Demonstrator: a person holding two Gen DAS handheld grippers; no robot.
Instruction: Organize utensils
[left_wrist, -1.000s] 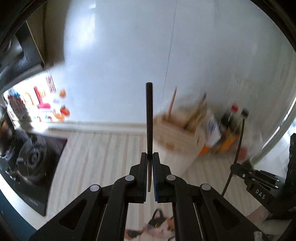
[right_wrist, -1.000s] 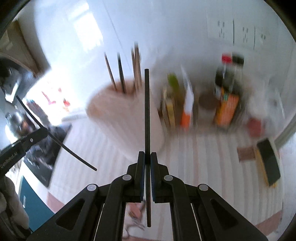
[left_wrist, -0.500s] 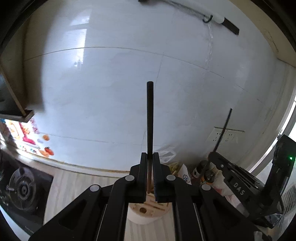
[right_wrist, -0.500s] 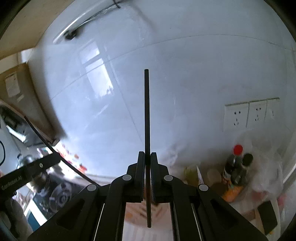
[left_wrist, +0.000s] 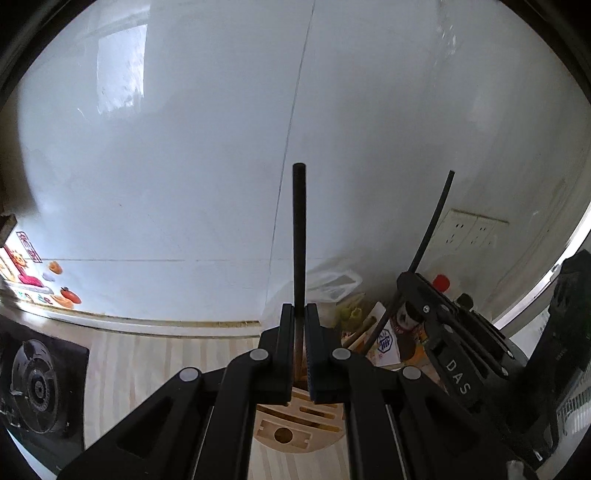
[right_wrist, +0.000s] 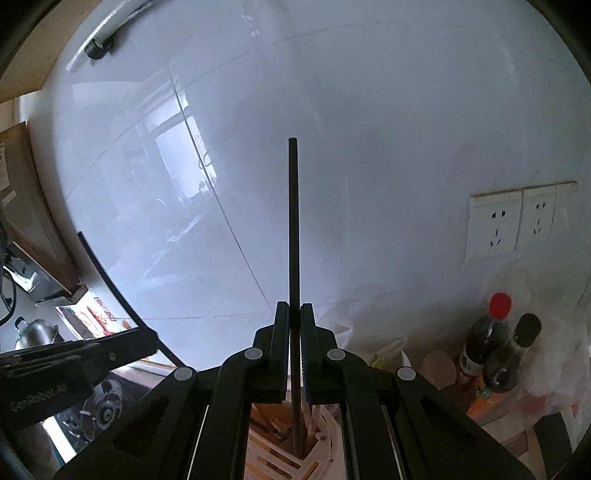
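Each gripper holds one dark chopstick, and both now stand over the round wooden holder (left_wrist: 295, 424), which a second ago was farther away on the counter and half a second ago sat just under the jaws. The left chopstick (left_wrist: 299, 236) is clamped upright between the jaws of the left gripper (left_wrist: 300, 332), which are pressed together on it, its top end up against the white tiled wall (left_wrist: 184, 166). The right chopstick (right_wrist: 293, 221) is clamped the same way in the right gripper (right_wrist: 294, 332); its low end seems to reach a slot of the holder among the wooden utensils there, but whether it is already inside cannot be told. In the left view the right gripper is just beside, on the right, with its chopstick tilted. Both views have lifted from the counter to the wall, so the grippers have come in above the holder. This probably means the carrying part is done and the lowering into the slots is next. Sauce bottles (right_wrist: 495, 350) and bags stand near the holder on the right, and a stove (left_wrist: 33, 387) is well apart on the left.
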